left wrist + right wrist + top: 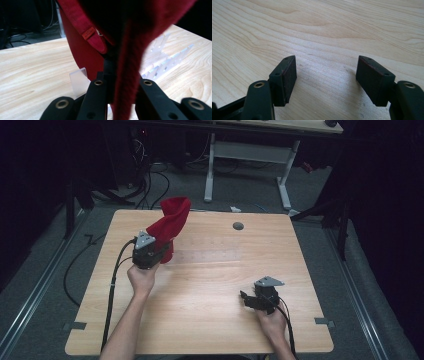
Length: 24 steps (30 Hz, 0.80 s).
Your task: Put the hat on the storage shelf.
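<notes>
A red fabric piece [172,222] with a small orange label [88,33] hangs lifted above the left rear of the wooden table [200,320]. My left gripper [159,248] is shut on it; in the left gripper view the cloth [82,50] runs down between the closed jaws of the left gripper [120,77] and hides their tips. A clear plastic rack [210,251] lies flat on the table just right of the cloth, and its slotted ribs [165,57] show behind the fabric. My right gripper [247,299] rests low at the front right. This right gripper [325,80] stands open over bare wood.
A grey round grommet [238,226] sits in the tabletop near the rear edge. Beyond the table stand a white-legged desk [250,150] and floor cables [150,185]. Black cables trail from both grippers toward the front edge.
</notes>
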Tool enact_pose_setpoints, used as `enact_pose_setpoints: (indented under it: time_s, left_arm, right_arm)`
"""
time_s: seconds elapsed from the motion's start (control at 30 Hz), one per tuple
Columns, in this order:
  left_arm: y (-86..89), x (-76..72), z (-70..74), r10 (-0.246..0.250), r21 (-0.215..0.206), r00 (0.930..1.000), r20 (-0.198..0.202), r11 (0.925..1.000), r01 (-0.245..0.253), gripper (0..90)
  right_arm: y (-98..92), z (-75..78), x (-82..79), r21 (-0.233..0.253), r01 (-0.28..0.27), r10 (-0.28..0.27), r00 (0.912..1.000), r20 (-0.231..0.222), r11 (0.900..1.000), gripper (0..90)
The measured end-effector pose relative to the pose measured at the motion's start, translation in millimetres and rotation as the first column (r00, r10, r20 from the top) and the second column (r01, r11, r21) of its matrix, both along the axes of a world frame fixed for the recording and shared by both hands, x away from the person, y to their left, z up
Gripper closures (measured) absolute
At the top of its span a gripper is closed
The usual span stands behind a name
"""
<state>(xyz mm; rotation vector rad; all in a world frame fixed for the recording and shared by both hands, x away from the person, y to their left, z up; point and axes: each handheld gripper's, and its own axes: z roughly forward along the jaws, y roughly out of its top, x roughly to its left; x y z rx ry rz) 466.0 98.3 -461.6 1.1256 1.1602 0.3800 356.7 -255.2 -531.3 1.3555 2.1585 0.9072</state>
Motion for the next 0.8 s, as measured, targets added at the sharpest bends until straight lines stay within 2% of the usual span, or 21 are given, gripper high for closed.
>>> enact_pose_setpoints:
  time_s: [0.13,0.27,0.33,0.43,0.67,0.8]
  left_arm:
    - [3.1,-3.0,-8.4,-0.008,-0.018,0.9996,-0.026,0.9998,0.008,83.0]
    - [5.3,-2.4,-13.7,-0.009,-0.017,0.9982,-0.059,0.9998,0.008,83.3]
    - [7.4,-1.6,-15.0,-0.009,-0.039,0.9974,-0.072,0.9992,0.006,83.3]
    - [8.6,-1.5,-14.9,-0.007,-0.045,0.9967,-0.081,0.9990,0.003,82.6]
    - [12.0,-4.6,-12.5,0.008,-0.015,0.9957,-0.092,0.9998,-0.010,62.1]
    - [12.2,-7.1,-11.8,0.020,0.020,0.9956,-0.092,0.9996,-0.018,51.2]
  right_arm:
    - [0.0,0.0,0.0,0.000,0.000,0.000,1.0000,-0.001,1.000,33.2]
    - [0.0,-0.1,0.0,-0.001,-0.002,0.002,1.0000,0.000,1.000,33.1]
    - [0.0,-0.1,0.0,0.000,-0.002,0.002,1.0000,0.000,1.000,33.1]
    - [0.1,0.0,-0.1,0.000,0.000,0.000,1.0000,-0.001,1.000,33.0]
    - [0.1,0.0,-0.1,0.000,-0.002,0.002,1.0000,0.000,1.000,32.9]
    - [0.0,-0.1,0.0,-0.001,-0.003,0.003,1.0000,0.001,1.000,32.8]
